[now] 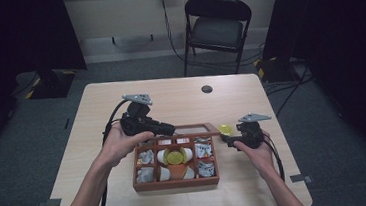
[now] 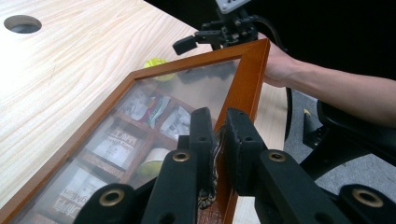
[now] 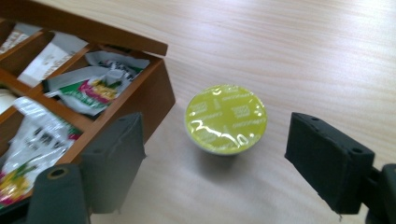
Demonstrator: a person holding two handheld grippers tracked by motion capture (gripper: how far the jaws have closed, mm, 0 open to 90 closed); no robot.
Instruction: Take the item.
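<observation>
A wooden compartment box (image 1: 175, 184) sits near the table's front edge. Its glazed lid (image 2: 250, 74) is raised, and my left gripper (image 2: 217, 123) is shut on the lid's wooden frame, with the pads pinching its edge. From above, that left gripper (image 1: 171, 130) reaches over the box's back left. A yellow foil-topped capsule (image 3: 225, 118) stands upright on the table just right of the box wall (image 3: 154, 98). My right gripper (image 3: 217, 149) is open, its pads wide on either side of the capsule and clear of it. Seen from above, the right gripper (image 1: 227, 139) is just in front of the capsule (image 1: 226, 128).
The box holds paper sachets (image 1: 203, 149) in its side cells and another yellow capsule (image 1: 174, 157) in the middle. A cable hole (image 1: 207, 89) lies in the far tabletop. A folding chair (image 1: 217, 27) stands behind the table. Bare wood surrounds the box.
</observation>
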